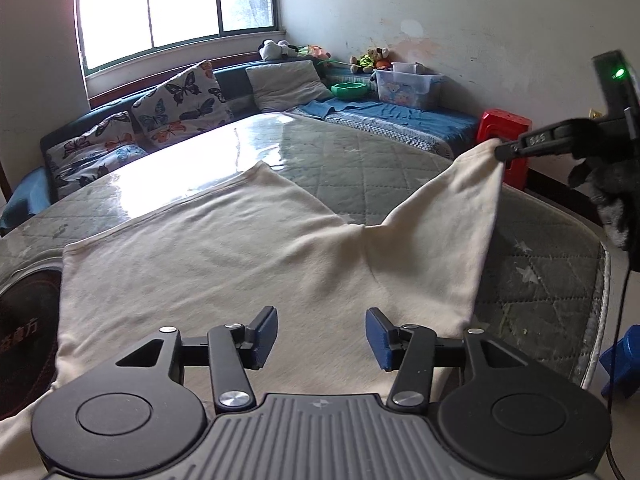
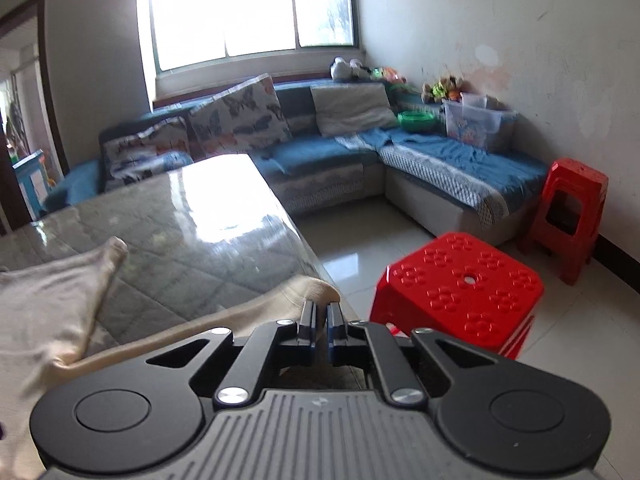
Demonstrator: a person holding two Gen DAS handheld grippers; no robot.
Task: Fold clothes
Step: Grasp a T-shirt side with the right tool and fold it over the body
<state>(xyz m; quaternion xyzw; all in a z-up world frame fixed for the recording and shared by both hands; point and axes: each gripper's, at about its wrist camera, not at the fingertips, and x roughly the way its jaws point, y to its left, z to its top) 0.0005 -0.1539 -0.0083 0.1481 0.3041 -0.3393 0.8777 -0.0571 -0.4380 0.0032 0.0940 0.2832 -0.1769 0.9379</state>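
A cream garment (image 1: 224, 248) lies spread on the quilted table (image 1: 352, 152). My left gripper (image 1: 321, 338) is open and empty, just above the garment's near part. My right gripper (image 1: 505, 151) is shut on a corner of the garment and holds it lifted above the table's right side, so the cloth rises in a taut flap. In the right wrist view the right gripper (image 2: 321, 322) pinches the cream cloth (image 2: 308, 292) between its pads, at the table's (image 2: 192, 232) right edge. Another part of the garment (image 2: 52, 300) shows at the left.
A blue corner sofa (image 2: 440, 160) with butterfly cushions (image 1: 180, 100) stands behind the table. Two red plastic stools (image 2: 460, 280) (image 2: 568, 208) stand on the tiled floor to the right. A clear storage box (image 1: 404, 86), a green bowl and plush toys sit on the sofa.
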